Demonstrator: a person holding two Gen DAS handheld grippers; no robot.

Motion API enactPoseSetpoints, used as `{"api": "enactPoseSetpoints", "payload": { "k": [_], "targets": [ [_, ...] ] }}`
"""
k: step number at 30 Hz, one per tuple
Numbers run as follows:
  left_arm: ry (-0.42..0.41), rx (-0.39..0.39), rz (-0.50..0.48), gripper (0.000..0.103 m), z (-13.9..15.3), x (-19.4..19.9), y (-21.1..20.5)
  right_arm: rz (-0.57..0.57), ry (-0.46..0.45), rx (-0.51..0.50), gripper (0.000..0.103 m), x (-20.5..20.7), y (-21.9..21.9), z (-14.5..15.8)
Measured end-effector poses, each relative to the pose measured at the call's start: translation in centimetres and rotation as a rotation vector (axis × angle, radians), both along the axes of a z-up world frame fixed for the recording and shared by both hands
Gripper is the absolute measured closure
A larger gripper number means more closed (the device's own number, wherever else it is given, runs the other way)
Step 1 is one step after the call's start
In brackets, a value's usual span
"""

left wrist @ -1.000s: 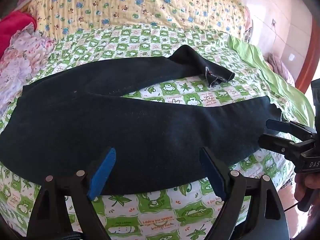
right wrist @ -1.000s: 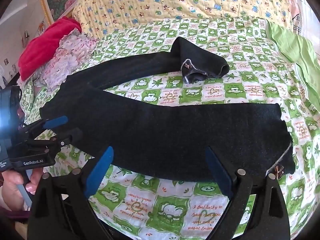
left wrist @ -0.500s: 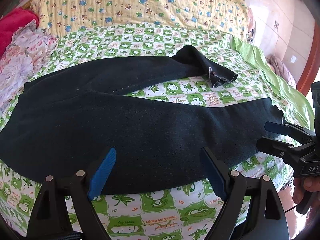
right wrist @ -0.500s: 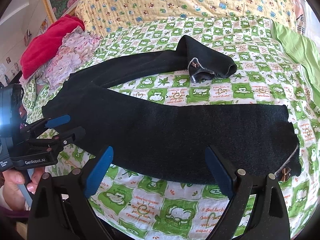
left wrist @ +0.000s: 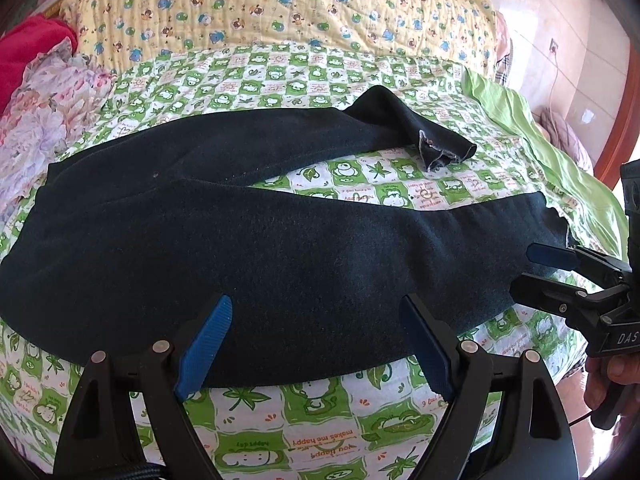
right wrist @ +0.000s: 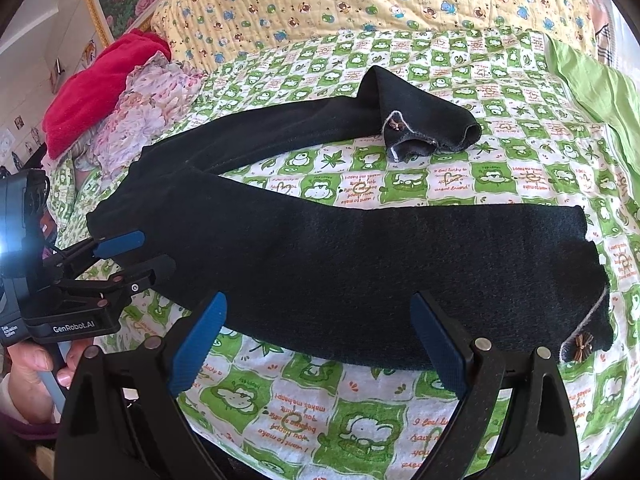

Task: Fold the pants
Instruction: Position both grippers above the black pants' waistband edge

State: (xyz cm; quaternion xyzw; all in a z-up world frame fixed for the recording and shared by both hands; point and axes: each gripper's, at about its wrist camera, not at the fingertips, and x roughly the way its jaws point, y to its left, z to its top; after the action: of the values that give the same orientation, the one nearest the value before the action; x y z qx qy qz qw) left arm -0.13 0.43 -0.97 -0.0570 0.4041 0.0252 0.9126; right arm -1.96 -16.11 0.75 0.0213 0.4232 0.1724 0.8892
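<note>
Dark navy pants (left wrist: 280, 248) lie spread across the bed, waist to the left, legs apart in a V; they also show in the right wrist view (right wrist: 360, 264). The far leg's cuff (left wrist: 444, 148) is folded back on itself. The near leg's cuff (right wrist: 592, 320) has a small bow. My left gripper (left wrist: 316, 308) is open and empty just above the near edge of the seat. My right gripper (right wrist: 320, 304) is open and empty above the near leg's lower edge. Each gripper shows in the other's view, at the right (left wrist: 540, 272) and at the left (right wrist: 140, 252).
The bed has a green-and-white checked sheet (left wrist: 320, 420). A yellow patterned quilt (left wrist: 280, 4) lies at the back, a red cloth (right wrist: 100, 84) and a floral cloth (right wrist: 148, 116) at the left, a green cloth (right wrist: 600, 80) at the right.
Both grippers have drawn back a little and risen slightly from the pants; more of the sheet shows in front. The pants have not moved. Both grippers stay open.
</note>
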Motion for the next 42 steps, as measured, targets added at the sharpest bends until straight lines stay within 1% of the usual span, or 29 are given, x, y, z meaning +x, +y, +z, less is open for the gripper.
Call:
{"api": "enactPoseSetpoints", "payload": {
  "k": [30,42],
  "targets": [
    [0.026,-0.027,-0.004,0.017,-0.4,0.6,0.1,0.004,0.002,0.019,0.010,0.2,0.2,0.0],
    [0.026,-0.020,-0.009,0.017,-0.4,1.3,1.0,0.002,0.012,0.017,0.010,1.0,0.3,0.0]
  ]
}}
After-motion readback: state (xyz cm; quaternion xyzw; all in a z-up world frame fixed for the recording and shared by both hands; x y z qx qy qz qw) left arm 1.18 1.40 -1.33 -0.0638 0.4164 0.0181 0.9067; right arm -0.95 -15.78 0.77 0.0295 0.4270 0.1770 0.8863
